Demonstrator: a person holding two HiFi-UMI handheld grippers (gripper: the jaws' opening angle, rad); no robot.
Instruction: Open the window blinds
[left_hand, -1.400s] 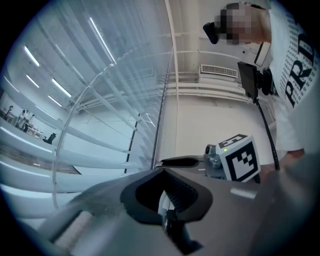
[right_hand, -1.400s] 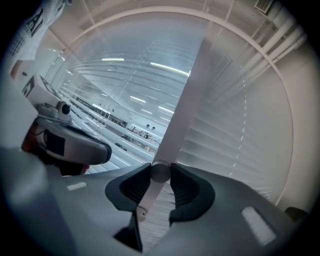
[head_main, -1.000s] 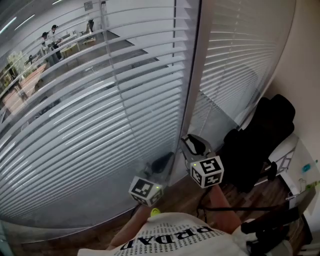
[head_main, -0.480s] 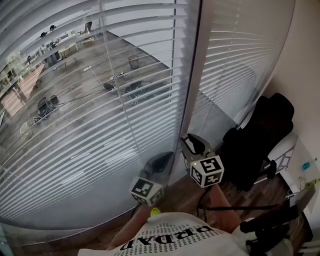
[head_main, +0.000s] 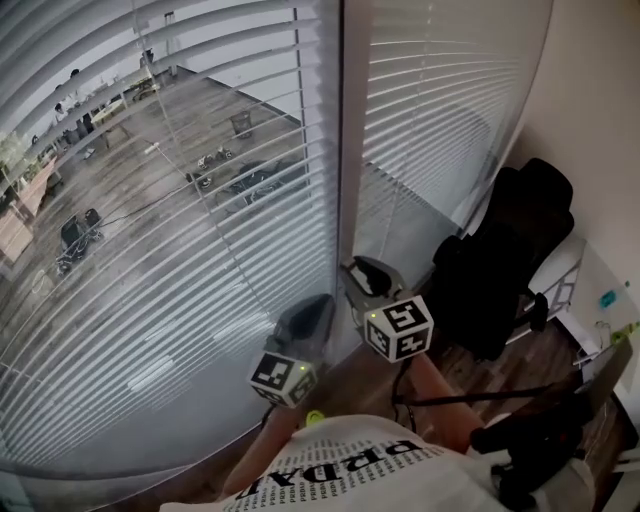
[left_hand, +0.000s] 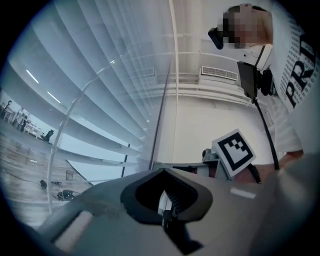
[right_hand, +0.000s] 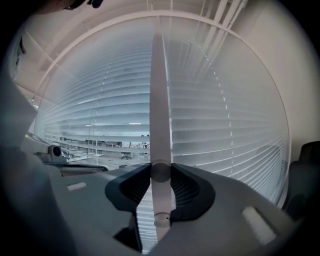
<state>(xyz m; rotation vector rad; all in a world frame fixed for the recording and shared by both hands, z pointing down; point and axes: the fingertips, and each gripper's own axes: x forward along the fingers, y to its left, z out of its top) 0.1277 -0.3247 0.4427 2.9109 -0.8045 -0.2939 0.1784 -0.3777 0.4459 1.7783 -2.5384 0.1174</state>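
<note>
White slatted blinds (head_main: 150, 300) cover the left pane, their slats tilted so the ground outside shows through. The right pane's blinds (head_main: 440, 110) look more closed. My right gripper (head_main: 360, 280) points level at the mullion (head_main: 350, 130). It is shut on a thick white wand (right_hand: 159, 125) that stands upright between its jaws. My left gripper (head_main: 305, 322) sits just left of it, near a thin clear rod (head_main: 200, 180) (left_hand: 65, 135) hanging before the left blinds. Its jaws look shut on a thin white piece (left_hand: 162, 202), seemingly a cord's end.
A black office chair (head_main: 510, 250) stands close on the right against the wall, with a white desk edge (head_main: 590, 290) beyond it. Black tripod gear (head_main: 540, 440) lies at the lower right on the wooden floor (head_main: 360, 375). The window glass is directly ahead.
The left pane's slats have tilted from nearly closed to open, so the ground outside now shows. Both grippers have stayed in place at the mullion.
</note>
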